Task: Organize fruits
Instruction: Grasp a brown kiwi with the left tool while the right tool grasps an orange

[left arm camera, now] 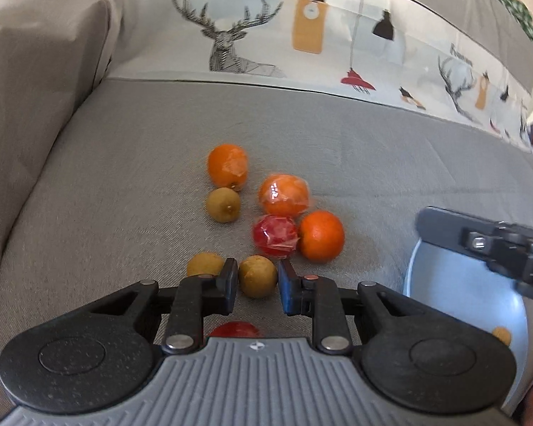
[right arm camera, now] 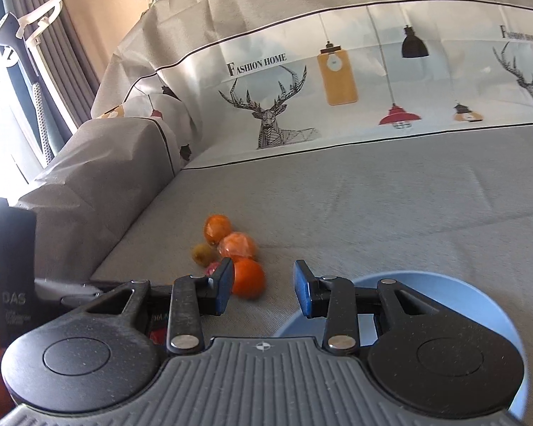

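Fruits lie on a grey sofa seat. In the left wrist view my left gripper [left arm camera: 257,278] is open, its fingers on either side of a brown kiwi-like fruit [left arm camera: 257,276], apart from it on the right. Another brown fruit [left arm camera: 204,264] lies left of the left finger. Beyond are a wrapped red fruit [left arm camera: 275,236], an orange [left arm camera: 321,236], a wrapped orange [left arm camera: 283,194], another orange [left arm camera: 228,165] and a third brown fruit [left arm camera: 222,205]. My right gripper [right arm camera: 263,289] is open and empty above the blue plate's [right arm camera: 486,298] left rim, beside the orange [right arm camera: 248,278].
The blue plate [left arm camera: 455,294] at right holds one small brown fruit [left arm camera: 501,335]. The sofa arm [right arm camera: 99,177] rises at left; a printed backrest cover [left arm camera: 284,35] stands behind. A red fruit [left arm camera: 233,329] peeks out under the left gripper.
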